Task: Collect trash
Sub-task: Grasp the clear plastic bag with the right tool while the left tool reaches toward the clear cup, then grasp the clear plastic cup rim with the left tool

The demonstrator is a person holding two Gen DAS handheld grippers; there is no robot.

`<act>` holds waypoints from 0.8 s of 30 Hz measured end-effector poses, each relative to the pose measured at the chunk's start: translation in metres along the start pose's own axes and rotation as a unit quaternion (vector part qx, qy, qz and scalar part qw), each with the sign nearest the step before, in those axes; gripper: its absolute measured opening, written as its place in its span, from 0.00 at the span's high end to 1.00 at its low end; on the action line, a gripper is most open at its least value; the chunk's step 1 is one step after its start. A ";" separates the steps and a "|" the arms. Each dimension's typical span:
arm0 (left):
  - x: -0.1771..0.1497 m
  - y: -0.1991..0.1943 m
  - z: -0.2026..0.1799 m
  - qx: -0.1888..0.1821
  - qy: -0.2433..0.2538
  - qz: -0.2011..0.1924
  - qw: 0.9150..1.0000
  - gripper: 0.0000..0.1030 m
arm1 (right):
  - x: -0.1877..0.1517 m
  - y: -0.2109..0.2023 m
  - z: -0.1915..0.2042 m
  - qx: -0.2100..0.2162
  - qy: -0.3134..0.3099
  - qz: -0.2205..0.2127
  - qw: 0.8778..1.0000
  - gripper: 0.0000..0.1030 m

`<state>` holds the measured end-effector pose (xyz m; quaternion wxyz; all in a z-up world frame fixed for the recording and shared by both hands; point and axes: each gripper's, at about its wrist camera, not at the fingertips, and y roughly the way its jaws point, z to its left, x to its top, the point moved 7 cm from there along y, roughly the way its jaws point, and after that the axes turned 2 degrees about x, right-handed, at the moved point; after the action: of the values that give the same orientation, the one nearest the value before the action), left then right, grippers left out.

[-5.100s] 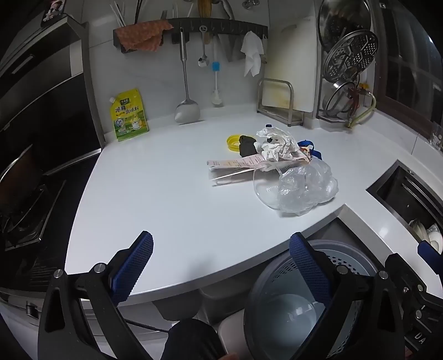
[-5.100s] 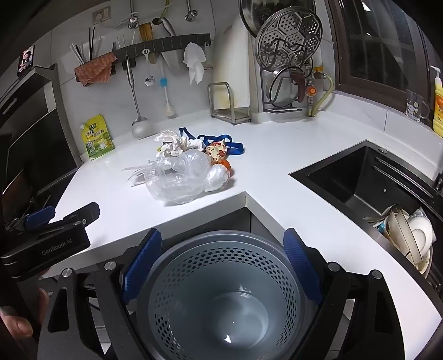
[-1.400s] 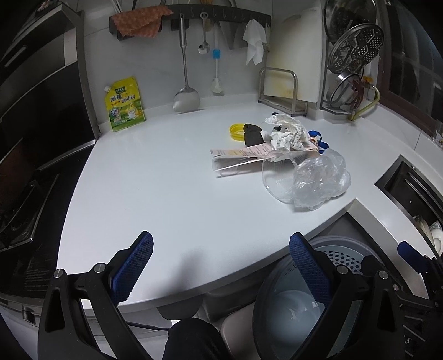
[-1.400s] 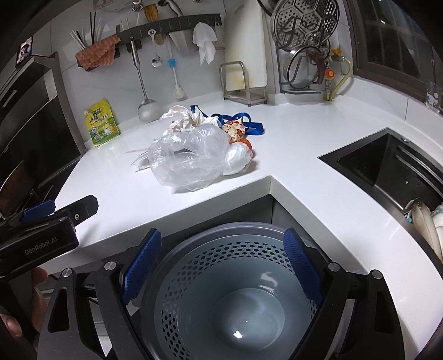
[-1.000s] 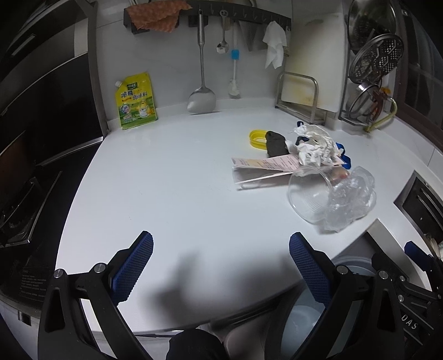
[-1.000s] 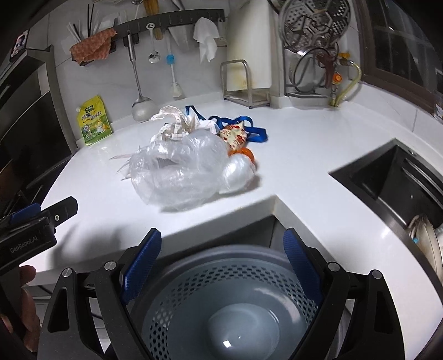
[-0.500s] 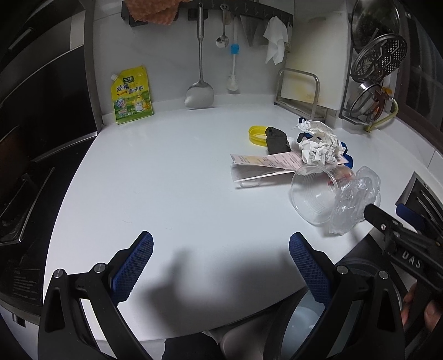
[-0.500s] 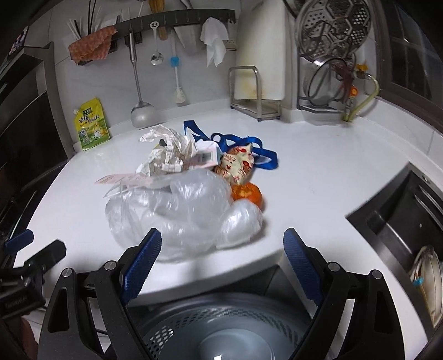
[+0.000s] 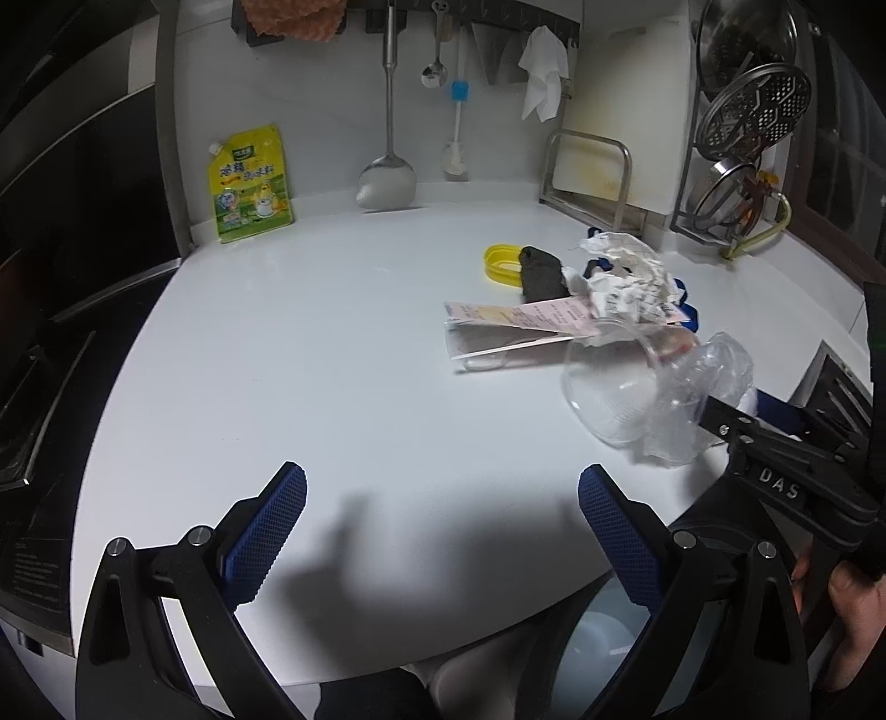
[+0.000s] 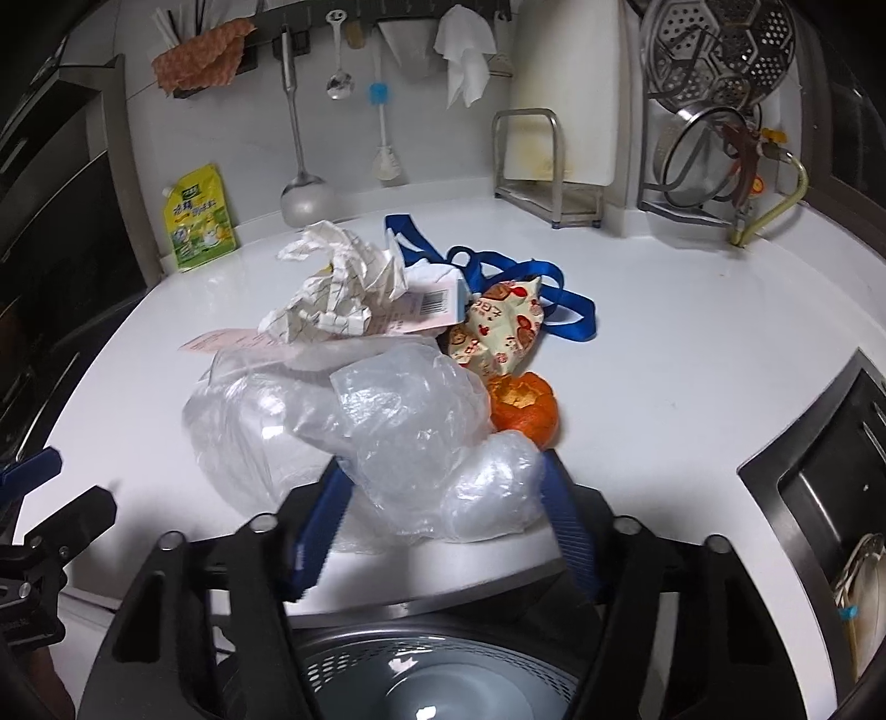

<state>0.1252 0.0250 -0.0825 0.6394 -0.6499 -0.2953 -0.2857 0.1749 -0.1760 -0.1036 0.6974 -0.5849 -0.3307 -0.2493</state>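
A heap of trash lies on the white counter [image 9: 332, 343]: a clear plastic bag [image 10: 387, 437] over a clear plastic cup [image 9: 609, 387], crumpled paper [image 10: 338, 293], a receipt [image 9: 520, 315], a snack wrapper [image 10: 498, 332], a mandarin peel [image 10: 523, 410] and a blue strap [image 10: 531, 277]. My right gripper [image 10: 443, 526] is open, with its fingers on either side of the near end of the bag. It also shows in the left wrist view [image 9: 775, 443]. My left gripper [image 9: 443, 531] is open and empty over the counter's near edge. A grey perforated bin [image 10: 432, 681] stands below the counter edge.
A yellow lid [image 9: 501, 266] and a dark lump [image 9: 542, 271] lie behind the heap. A yellow pouch [image 9: 249, 183] leans on the back wall. Utensils hang on a rail [image 10: 332, 33]. A sink [image 10: 830, 498] is at the right, a stove [image 9: 33, 387] at the left.
My right gripper has moved forward from over the bin to the heap, and its fingers have narrowed around the bag's near end. My left gripper has moved forward over the counter.
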 end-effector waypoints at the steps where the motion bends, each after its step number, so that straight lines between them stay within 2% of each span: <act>1: 0.000 0.000 -0.002 -0.005 0.000 0.000 1.000 0.06 | 0.000 -0.002 0.002 0.005 -0.004 -0.001 1.000 0.50; 2: 0.000 0.001 -0.005 -0.009 0.000 -0.001 1.000 0.06 | -0.001 -0.003 0.003 0.009 -0.005 -0.002 1.000 0.56; 7: 0.001 0.003 -0.020 -0.026 0.001 -0.002 1.000 0.06 | -0.003 -0.013 0.001 0.023 0.000 -0.013 1.000 0.63; 15: 0.005 0.010 -0.043 -0.036 0.008 -0.007 0.999 0.06 | -0.017 -0.052 -0.023 0.028 0.050 -0.049 0.997 0.64; 24: 0.002 0.017 -0.075 -0.074 0.007 -0.002 0.997 0.06 | -0.043 -0.069 -0.056 0.019 0.100 -0.053 0.993 0.64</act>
<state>0.1402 -0.0502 -0.0906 0.5907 -0.6929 -0.2701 -0.3129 0.1054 -0.2453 -0.0963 0.7233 -0.5257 -0.2948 -0.3369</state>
